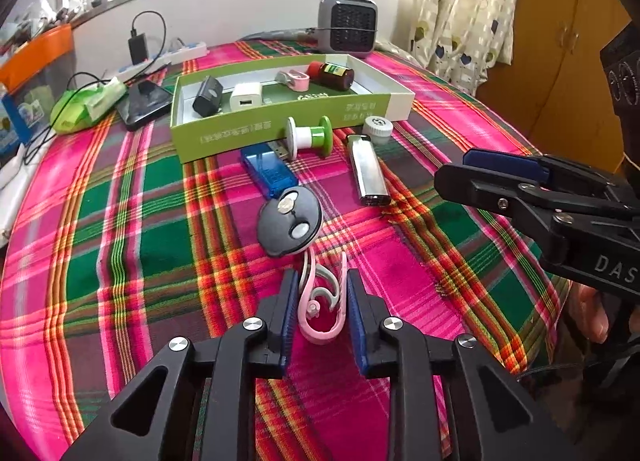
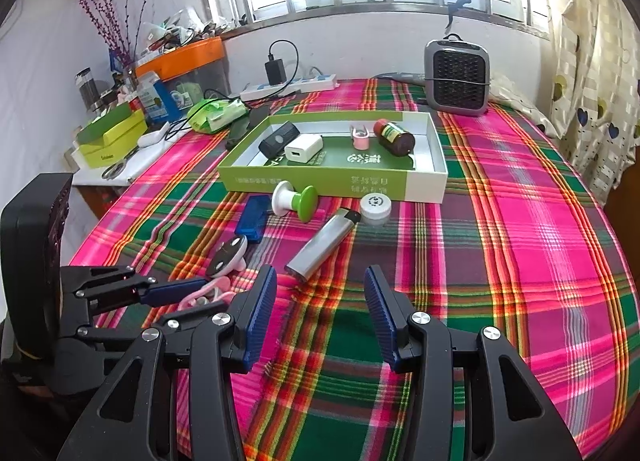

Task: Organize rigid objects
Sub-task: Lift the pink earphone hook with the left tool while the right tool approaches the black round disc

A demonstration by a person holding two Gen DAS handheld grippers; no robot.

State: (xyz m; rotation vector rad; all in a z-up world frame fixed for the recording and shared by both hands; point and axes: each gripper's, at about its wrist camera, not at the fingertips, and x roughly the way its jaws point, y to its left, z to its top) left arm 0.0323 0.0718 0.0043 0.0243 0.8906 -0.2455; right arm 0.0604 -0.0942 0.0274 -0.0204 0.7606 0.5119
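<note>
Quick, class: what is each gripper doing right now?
Left gripper: open, jaws around the pink ear hook, not clamped.
Right gripper: open, holding nothing.

The left gripper (image 1: 322, 297) sits low over the cloth, its blue pads parted with a gap between them. The right gripper (image 2: 320, 293) hovers alongside, jaws spread wide and holding nothing.

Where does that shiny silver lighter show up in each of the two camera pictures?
Left wrist view: the silver lighter lies right of centre, black cap pointing toward the green box.
Right wrist view: the lighter lies near centre, ahead of the right gripper.
Shared landmark: the white round cap beside its black end.
</note>
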